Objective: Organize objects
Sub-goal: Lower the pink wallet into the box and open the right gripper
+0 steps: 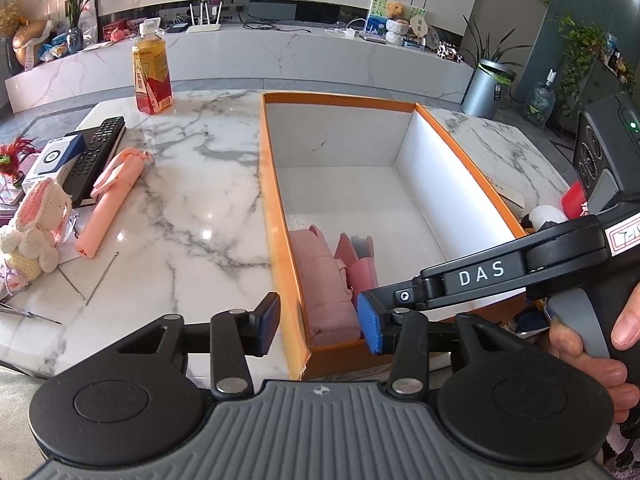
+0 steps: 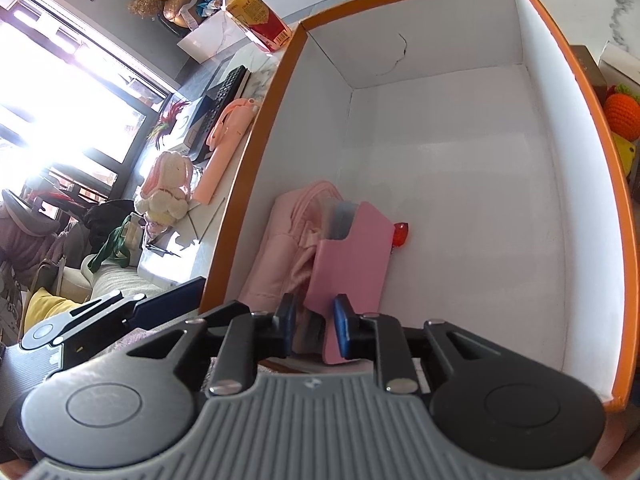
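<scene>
An orange box [image 1: 276,216] with a white inside stands on the marble table; it also shows in the right wrist view [image 2: 256,152]. A folded pink garment [image 1: 324,280] lies in its near left corner [image 2: 276,256]. My right gripper [image 2: 314,326] is shut on a pink case [image 2: 352,256] and holds it inside the box against the garment; the case also shows in the left wrist view [image 1: 360,264]. My left gripper [image 1: 320,326] is open and empty, straddling the box's near left wall.
Left of the box lie a pink folded stick [image 1: 112,200], a black remote [image 1: 96,156], a knitted rabbit [image 1: 36,224] and a drink bottle [image 1: 152,72]. Thin metal rods [image 1: 100,280] lie near the table's front. Knitted toys [image 2: 622,116] sit right of the box.
</scene>
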`<action>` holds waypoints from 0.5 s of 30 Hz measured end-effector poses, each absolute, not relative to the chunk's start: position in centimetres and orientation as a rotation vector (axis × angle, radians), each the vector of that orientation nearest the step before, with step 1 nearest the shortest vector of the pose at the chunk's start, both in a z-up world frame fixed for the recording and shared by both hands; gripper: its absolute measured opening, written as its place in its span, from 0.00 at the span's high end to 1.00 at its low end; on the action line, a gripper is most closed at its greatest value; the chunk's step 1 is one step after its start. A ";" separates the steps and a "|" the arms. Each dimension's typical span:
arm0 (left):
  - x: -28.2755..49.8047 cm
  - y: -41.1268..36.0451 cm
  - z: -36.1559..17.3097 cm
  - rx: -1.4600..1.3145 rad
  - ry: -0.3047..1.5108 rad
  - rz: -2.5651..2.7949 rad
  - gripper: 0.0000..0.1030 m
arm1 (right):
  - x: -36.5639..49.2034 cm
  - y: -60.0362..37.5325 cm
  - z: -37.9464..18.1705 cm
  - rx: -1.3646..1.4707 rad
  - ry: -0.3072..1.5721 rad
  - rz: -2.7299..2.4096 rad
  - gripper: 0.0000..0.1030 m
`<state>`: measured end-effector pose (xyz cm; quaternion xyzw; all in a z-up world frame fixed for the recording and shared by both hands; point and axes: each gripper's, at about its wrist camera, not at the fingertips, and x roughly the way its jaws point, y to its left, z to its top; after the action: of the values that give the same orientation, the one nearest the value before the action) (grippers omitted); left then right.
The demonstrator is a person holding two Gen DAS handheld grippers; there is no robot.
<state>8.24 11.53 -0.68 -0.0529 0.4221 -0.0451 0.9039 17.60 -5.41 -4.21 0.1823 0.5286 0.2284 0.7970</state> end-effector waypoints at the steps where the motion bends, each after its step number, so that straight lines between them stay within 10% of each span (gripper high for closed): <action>1: 8.2 11.6 -0.6 -0.110 0.869 -0.092 0.50 | 17.6 -5.4 -4.0 0.387 1.128 0.490 0.76; 15: 8.1 11.6 0.1 -0.107 0.844 -0.089 0.45 | 17.5 -5.7 -3.2 0.379 1.098 0.485 0.65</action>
<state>8.06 11.63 0.13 -0.0520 0.4094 -0.0431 0.9098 17.49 -5.71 -3.22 0.1773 0.5136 0.2266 0.8084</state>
